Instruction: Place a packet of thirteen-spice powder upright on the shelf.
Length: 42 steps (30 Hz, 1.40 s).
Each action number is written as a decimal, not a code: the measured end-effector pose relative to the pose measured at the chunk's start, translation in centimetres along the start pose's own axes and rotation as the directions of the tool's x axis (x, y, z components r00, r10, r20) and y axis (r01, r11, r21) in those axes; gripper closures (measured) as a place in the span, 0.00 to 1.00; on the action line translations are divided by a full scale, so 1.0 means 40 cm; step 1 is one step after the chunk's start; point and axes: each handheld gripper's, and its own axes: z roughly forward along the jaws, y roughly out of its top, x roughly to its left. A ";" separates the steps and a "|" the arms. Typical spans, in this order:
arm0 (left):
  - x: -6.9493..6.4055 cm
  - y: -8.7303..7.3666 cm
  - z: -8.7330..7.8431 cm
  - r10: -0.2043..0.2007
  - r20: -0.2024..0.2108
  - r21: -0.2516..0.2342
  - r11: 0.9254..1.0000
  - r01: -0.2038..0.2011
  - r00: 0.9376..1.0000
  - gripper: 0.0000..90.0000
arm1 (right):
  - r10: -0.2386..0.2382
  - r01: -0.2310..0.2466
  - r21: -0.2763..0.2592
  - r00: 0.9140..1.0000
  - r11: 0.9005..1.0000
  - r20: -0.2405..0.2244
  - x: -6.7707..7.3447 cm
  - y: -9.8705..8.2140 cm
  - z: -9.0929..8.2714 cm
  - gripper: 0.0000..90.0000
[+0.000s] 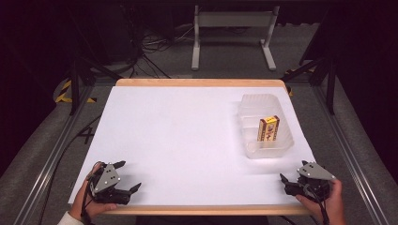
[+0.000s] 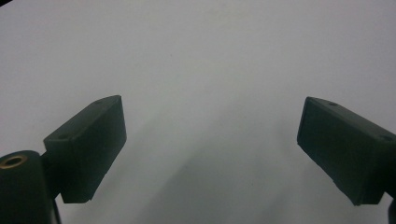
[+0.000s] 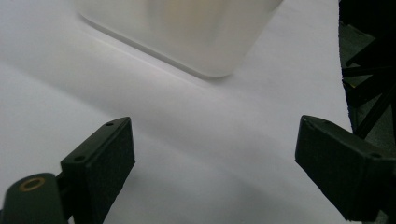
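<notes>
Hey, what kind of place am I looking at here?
Probably a lab or recording studio set up for manipulation demos: a white-topped table in a metal frame, dark curtained surroundings with loose cables on grey carpet, and a person holding a left claw and right claw.

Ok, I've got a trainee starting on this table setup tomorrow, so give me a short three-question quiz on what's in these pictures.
1. True or false: the small box stands inside the clear tub.
2. Which tongs are nearer the tub? A) left tongs B) right tongs
3. Fill in: both tongs are ____ and hold nothing.

Key:
1. True. The yellow and brown box stands upright in the tub.
2. B. The tub sits on the right side of the white table, just beyond the right tongs.
3. Open. In each gripper view the jaws stand wide apart over bare table.
</notes>
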 end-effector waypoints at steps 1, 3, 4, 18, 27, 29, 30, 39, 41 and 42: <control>0.000 0.000 0.000 -0.002 0.003 -0.003 1.000 0.003 1.000 0.10 | 0.003 -0.003 -0.001 1.000 1.000 0.001 0.000 0.000 -0.002 0.14; 0.001 0.000 0.001 0.003 0.003 0.000 1.000 -0.003 1.000 0.10 | 0.012 -0.012 -0.007 1.000 1.000 0.006 -0.002 0.000 -0.004 0.14; 0.001 0.000 0.001 0.003 0.003 0.000 1.000 -0.003 1.000 0.10 | 0.014 -0.014 -0.009 1.000 1.000 0.007 -0.002 0.001 -0.006 0.14; -0.001 0.001 0.003 0.007 0.005 0.007 1.000 -0.007 1.000 0.10 | 0.015 -0.015 -0.013 1.000 1.000 0.009 -0.006 0.000 -0.009 0.13; -0.001 0.002 0.004 0.011 0.007 0.007 1.000 -0.011 1.000 0.10 | 0.006 -0.006 -0.012 1.000 1.000 0.010 -0.002 0.002 -0.008 0.13; -0.001 0.002 0.004 0.009 0.006 0.006 1.000 -0.009 1.000 0.10 | 0.010 -0.010 -0.015 1.000 1.000 0.009 -0.003 0.002 -0.009 0.13; -0.001 0.002 0.005 0.008 0.006 0.005 1.000 -0.008 1.000 0.10 | 0.009 -0.009 -0.015 1.000 1.000 0.010 -0.003 0.002 -0.009 0.13; 0.001 0.005 0.007 0.009 0.005 0.010 1.000 -0.009 1.000 0.10 | 0.012 -0.012 -0.016 1.000 1.000 0.011 -0.004 0.000 -0.010 0.13; 0.001 0.005 0.008 0.010 0.008 0.009 1.000 -0.010 1.000 0.10 | 0.014 -0.014 -0.017 1.000 1.000 0.011 -0.004 -0.001 -0.010 0.13; 0.001 0.006 0.009 0.013 0.010 0.009 1.000 -0.013 1.000 0.10 | 0.013 -0.013 -0.017 1.000 1.000 0.012 -0.003 -0.001 -0.011 0.13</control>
